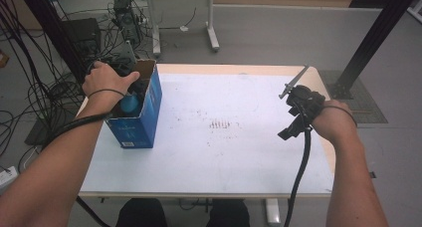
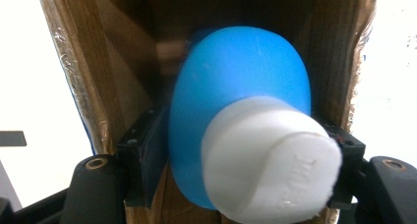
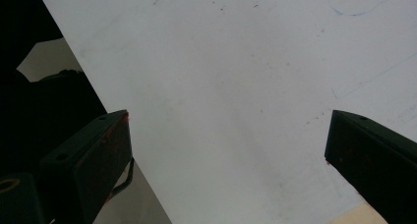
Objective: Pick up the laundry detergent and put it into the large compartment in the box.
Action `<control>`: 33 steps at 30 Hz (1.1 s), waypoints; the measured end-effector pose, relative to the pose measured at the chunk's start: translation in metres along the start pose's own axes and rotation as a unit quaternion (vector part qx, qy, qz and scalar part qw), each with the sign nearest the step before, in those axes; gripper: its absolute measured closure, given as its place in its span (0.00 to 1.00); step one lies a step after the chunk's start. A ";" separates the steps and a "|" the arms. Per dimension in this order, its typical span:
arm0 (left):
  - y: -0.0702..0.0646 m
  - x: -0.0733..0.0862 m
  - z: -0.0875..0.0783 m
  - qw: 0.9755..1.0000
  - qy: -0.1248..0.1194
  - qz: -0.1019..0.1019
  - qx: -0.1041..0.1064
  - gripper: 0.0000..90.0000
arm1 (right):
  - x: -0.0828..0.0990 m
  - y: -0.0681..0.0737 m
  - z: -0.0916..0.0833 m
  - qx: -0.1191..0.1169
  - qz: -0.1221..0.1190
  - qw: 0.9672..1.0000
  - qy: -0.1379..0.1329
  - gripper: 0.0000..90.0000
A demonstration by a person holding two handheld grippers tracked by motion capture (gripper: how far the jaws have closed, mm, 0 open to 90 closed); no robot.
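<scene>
We see the blue bottle (image 2: 236, 111) between our left tongs (image 2: 241, 170) inside the box (image 2: 88, 86), jaws seemingly loosened around it; our right tongs (image 3: 226, 150) gape.

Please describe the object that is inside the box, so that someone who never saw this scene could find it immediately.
On the white table, find the blue cardboard box standing at its left edge. The left gripper reaches into its open top, and between the jaws sits a blue rounded bottle. Its wide white cap sets it apart from the brown cardboard.
</scene>
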State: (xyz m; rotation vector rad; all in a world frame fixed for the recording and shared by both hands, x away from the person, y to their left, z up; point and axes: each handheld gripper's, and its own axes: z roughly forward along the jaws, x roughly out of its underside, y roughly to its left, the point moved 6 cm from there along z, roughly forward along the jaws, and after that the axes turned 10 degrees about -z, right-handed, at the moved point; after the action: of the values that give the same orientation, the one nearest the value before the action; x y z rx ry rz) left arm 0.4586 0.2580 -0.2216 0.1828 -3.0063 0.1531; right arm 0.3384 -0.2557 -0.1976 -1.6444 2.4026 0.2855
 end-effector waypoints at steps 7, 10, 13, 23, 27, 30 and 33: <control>-0.001 -0.001 -0.002 1.000 0.000 0.001 -0.001 0.31 | -0.001 -0.001 0.000 -0.001 0.001 1.000 0.000 0.04; -0.004 0.000 -0.004 1.000 0.000 0.006 -0.006 0.32 | -0.001 -0.001 0.001 -0.001 0.001 1.000 -0.001 0.04; -0.006 0.000 -0.006 1.000 0.000 0.007 -0.010 0.31 | -0.001 -0.001 0.001 -0.001 0.001 1.000 0.001 0.04; -0.004 0.004 -0.028 1.000 -0.009 0.013 -0.014 0.27 | -0.003 -0.001 0.000 -0.001 -0.001 1.000 0.001 0.04; -0.003 0.007 -0.044 1.000 -0.020 0.020 -0.012 0.23 | -0.006 0.000 -0.001 0.001 -0.004 1.000 0.000 0.04; -0.004 0.010 -0.055 0.999 -0.021 0.028 -0.010 0.19 | -0.008 0.000 -0.001 0.001 -0.005 1.000 0.001 0.04; -0.007 0.013 -0.066 0.999 -0.025 0.043 -0.007 0.17 | -0.009 -0.001 0.000 0.001 -0.006 1.000 0.003 0.04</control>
State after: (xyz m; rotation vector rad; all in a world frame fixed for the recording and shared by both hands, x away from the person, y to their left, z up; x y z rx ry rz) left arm 0.4544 0.2569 -0.1546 0.0574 -3.0649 0.1361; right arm 0.3422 -0.2476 -0.1946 -1.6600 2.3963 0.2768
